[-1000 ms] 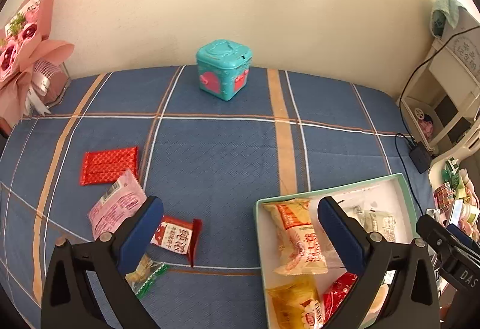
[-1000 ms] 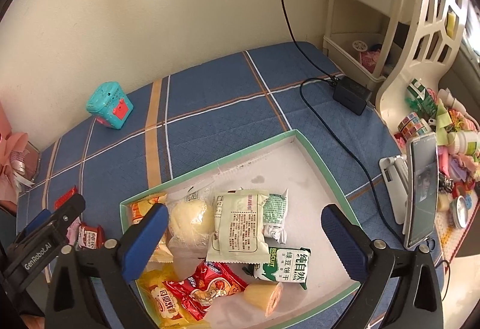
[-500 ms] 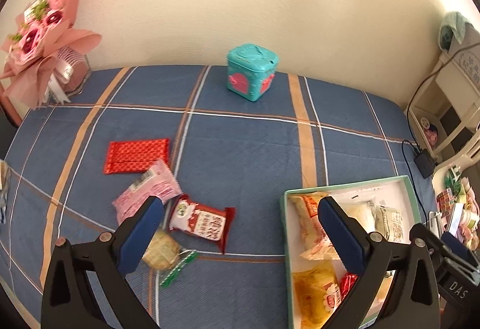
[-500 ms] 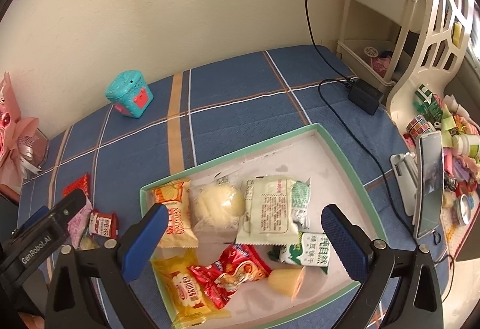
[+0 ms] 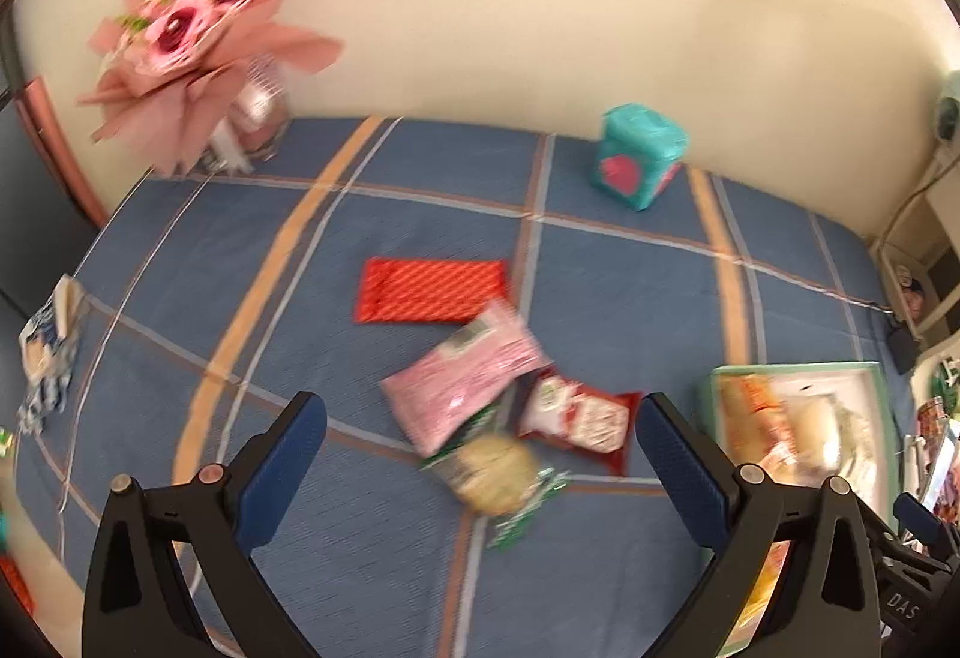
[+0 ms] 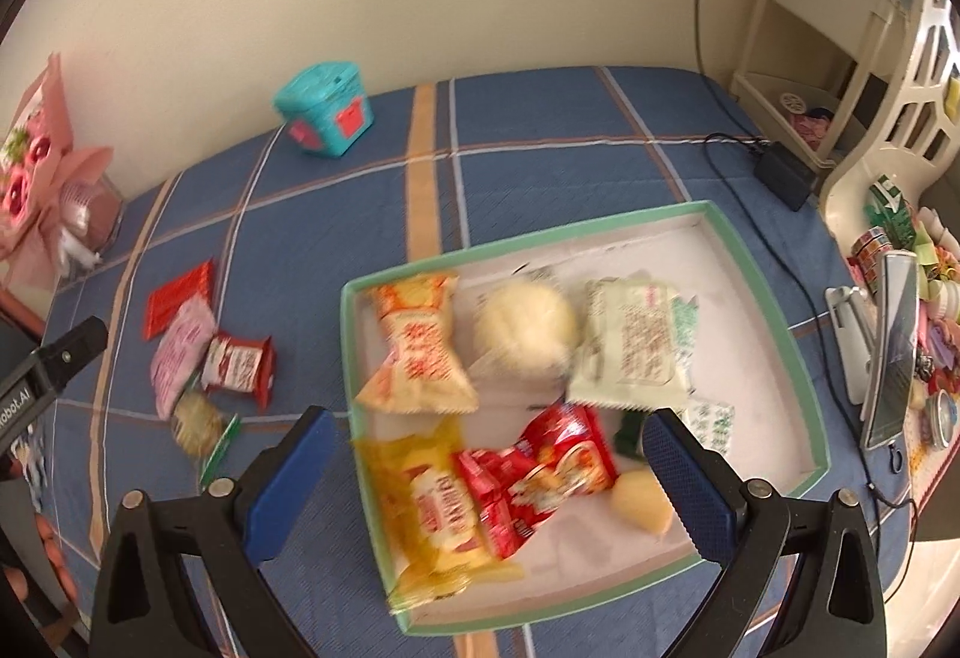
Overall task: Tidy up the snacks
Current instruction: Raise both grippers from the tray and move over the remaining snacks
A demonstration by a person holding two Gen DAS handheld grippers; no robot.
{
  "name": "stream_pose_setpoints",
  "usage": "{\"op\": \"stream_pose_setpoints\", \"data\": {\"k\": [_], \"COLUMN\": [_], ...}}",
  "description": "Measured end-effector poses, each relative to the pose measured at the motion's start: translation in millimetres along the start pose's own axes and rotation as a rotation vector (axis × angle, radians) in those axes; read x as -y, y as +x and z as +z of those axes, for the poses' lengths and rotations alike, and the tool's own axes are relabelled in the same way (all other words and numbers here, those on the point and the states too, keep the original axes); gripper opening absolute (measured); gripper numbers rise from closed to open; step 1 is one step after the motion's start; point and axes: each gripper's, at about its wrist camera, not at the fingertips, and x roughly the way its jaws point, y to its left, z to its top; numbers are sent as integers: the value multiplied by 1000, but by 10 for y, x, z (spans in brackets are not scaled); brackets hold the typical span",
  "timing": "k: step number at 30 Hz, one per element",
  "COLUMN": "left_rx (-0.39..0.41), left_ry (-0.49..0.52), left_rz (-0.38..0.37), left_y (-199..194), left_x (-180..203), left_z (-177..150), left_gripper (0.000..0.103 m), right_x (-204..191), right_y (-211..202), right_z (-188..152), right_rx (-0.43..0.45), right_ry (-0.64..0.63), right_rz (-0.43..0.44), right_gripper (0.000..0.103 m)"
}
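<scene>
Several loose snacks lie on the blue plaid cloth: a red flat packet (image 5: 433,290), a pink packet (image 5: 465,383), a small red-and-white packet (image 5: 579,417) and a round biscuit in a clear wrapper (image 5: 495,471). My left gripper (image 5: 480,469) is open and empty, hovering just in front of them. A green-rimmed white tray (image 6: 774,292) holds several snack packs; it also shows in the left wrist view (image 5: 717,388). My right gripper (image 6: 486,478) is open and empty above the tray's near edge. The loose snacks show left of the tray (image 6: 237,361).
A teal box (image 5: 639,154) stands near the wall. A pink bouquet (image 5: 198,28) sits at the back left. A black adapter with cable (image 6: 783,175), a white shelf (image 6: 822,28) and a phone on a stand (image 6: 894,346) are at the right.
My left gripper has swung left, bringing the loose snacks between its fingers and pushing the tray to the right edge. My right gripper has shifted left too. Both stay open.
</scene>
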Motion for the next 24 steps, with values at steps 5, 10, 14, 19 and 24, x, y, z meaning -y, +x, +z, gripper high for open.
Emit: {"op": "stream_pose_setpoints", "data": {"k": [5, 10, 14, 19, 24], "left_rx": [-37, -53, -74, -149, -153], "left_ry": [-50, -66, -69, -80, -77], "left_rz": [7, 10, 19, 18, 20], "left_y": [38, 58, 147, 426, 522], "left_x": [-334, -519, -588, -592, -563], "left_z": [-63, -83, -85, -138, -93], "left_gripper": [103, 103, 103, 103, 103], "right_x": [-232, -550, -855, -1125, -1283], "right_y": [18, 84, 151, 301, 500], "right_z": [-99, -180, -220, -259, -277], "right_rx": [-15, -42, -59, -84, -112], "right_ry": [-23, -52, -98, -130, -137], "right_rz": [13, 50, 93, 122, 149], "right_gripper": [103, 103, 103, 103, 103]}}
